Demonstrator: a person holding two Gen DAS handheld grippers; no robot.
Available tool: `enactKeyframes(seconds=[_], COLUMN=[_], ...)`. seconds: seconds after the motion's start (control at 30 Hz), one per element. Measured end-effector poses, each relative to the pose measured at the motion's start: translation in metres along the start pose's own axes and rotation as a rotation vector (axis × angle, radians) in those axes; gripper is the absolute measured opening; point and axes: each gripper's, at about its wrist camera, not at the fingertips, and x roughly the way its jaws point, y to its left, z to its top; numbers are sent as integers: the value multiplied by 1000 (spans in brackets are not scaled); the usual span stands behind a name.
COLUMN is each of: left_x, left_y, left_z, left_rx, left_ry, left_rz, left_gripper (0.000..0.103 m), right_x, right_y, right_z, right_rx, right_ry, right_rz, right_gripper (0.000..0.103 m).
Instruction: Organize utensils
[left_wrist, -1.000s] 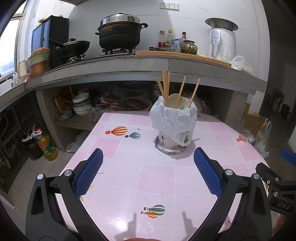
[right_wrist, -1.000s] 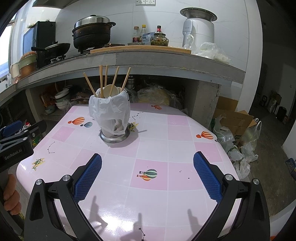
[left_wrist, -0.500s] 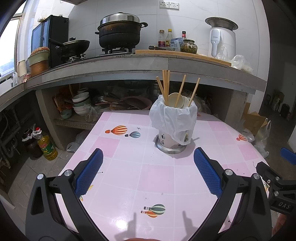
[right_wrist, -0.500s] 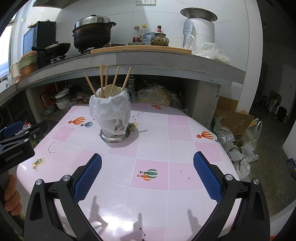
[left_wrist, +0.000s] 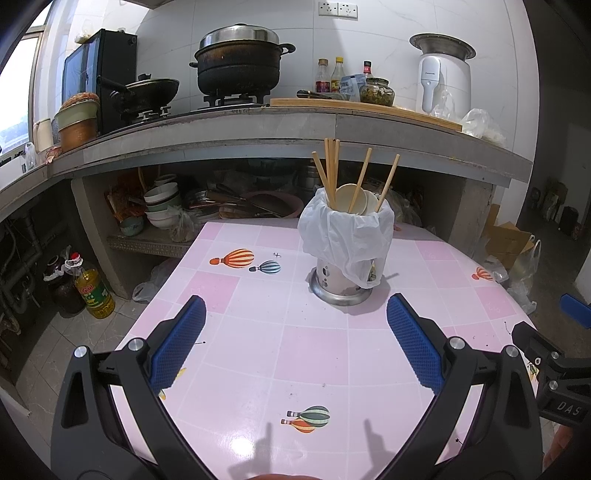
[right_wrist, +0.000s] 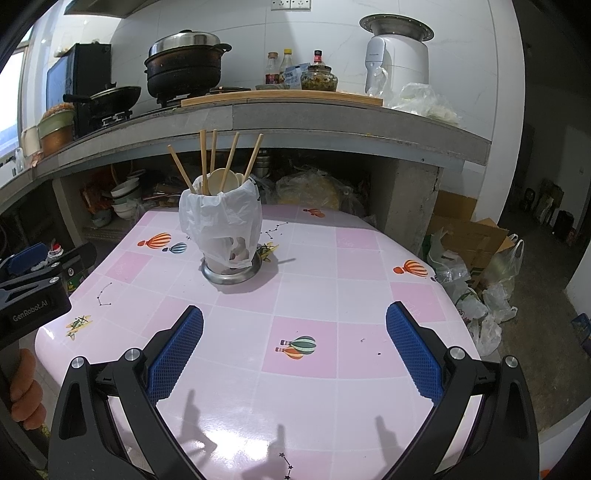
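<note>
Left wrist view: my left gripper (left_wrist: 295, 345) hangs released over the near part of the pink tiled table (left_wrist: 258, 343), its blue pads wide apart and nothing between them. The utensil holder (left_wrist: 345, 254), a metal canister draped in a white plastic bag (left_wrist: 347, 236), stands upright ahead of the gripper and a little toward its right finger, well apart from both pads, nearer the table's far edge than the near one. Five wooden chopsticks (left_wrist: 330, 170) and pale spoons (left_wrist: 351, 199) rise from its mouth. At the right edge of this view part of my right gripper (left_wrist: 561, 365) shows over the table's right edge.

Right wrist view: my right gripper (right_wrist: 294, 349) is likewise spread open and empty above the table's near edge. From here the utensil holder (right_wrist: 227, 240) sits ahead and to the left, beyond the left finger, toward the table's far left corner, well apart from the pads. The chopsticks (right_wrist: 207, 158) fan out above the bag's rim. My left gripper (right_wrist: 35, 291) shows at the left edge, beside the table's left edge, with the fingers of a hand (right_wrist: 26, 395) on its handle below.
</note>
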Motion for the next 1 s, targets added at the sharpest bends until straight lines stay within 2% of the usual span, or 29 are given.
enactKeyframes(seconds=[1.0], left_x=[1], left_y=[0], left_z=[0], left_rx=[-1], left_ry=[5], left_rz=[-1], left_gripper=[95], right_x=[0], right_y=[-2], right_z=[0], right_rx=[1], right_ry=[4], right_rz=[6], right_gripper=[97])
